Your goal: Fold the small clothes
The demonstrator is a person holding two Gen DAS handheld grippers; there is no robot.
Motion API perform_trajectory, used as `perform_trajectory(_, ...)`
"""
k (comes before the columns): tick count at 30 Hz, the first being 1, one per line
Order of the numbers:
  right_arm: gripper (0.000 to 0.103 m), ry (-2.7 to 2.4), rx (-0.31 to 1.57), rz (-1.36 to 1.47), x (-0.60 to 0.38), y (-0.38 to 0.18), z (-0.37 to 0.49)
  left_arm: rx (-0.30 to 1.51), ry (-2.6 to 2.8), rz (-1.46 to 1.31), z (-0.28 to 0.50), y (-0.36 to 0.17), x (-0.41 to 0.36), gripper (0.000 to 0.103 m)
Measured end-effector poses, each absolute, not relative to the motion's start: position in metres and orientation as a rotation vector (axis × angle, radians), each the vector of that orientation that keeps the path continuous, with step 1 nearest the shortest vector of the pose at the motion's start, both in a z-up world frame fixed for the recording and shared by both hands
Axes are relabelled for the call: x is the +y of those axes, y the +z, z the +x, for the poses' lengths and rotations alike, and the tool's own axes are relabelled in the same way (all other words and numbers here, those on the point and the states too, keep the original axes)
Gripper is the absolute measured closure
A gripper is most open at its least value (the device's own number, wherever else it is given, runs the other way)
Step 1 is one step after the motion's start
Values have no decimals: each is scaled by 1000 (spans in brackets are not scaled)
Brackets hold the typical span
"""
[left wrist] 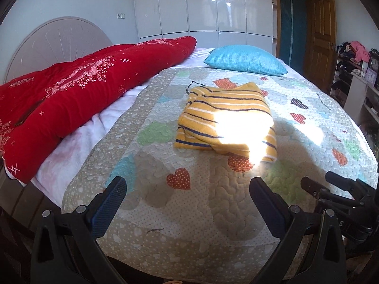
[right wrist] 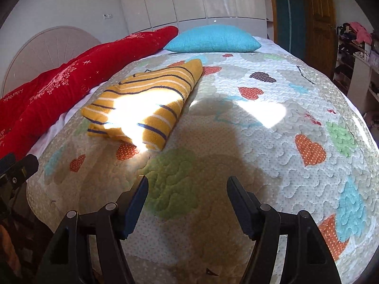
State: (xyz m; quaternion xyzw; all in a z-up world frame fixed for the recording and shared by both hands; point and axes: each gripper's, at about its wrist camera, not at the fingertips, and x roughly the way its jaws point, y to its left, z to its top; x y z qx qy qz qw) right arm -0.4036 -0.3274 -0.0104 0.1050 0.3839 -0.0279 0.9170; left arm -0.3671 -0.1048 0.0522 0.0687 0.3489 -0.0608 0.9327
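A small yellow garment [left wrist: 227, 120] with white and dark blue stripes lies folded in a compact bundle on the quilted bedspread [left wrist: 165, 213]. A bright patch of sunlight falls across it. In the right wrist view the garment [right wrist: 146, 104] lies ahead and to the left. My left gripper [left wrist: 188, 184] is open and empty, held above the near edge of the bed, short of the garment. My right gripper [right wrist: 187, 184] is open and empty, over the bedspread [right wrist: 260, 165] to the right of the garment. The right gripper's body shows at the lower right of the left wrist view [left wrist: 343, 196].
A red quilt [left wrist: 78, 90] lies rolled along the left side of the bed. A blue pillow [left wrist: 246, 60] sits at the far end. White wardrobes [left wrist: 201, 7] and a wooden door [left wrist: 322, 35] stand behind. Cluttered shelves [left wrist: 355, 71] line the right.
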Motion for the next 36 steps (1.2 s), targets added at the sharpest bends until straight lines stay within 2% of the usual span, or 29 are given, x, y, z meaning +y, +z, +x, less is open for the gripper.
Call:
perform_trajectory(8, 27, -64, 808, 164, -316, -17, -402, 803, -88, 208, -361, 27, -107, 0)
perform_trajectory(36, 22, -85, 824, 162, -317, -22, -402, 895, -136, 163, -358, 13, -110, 0)
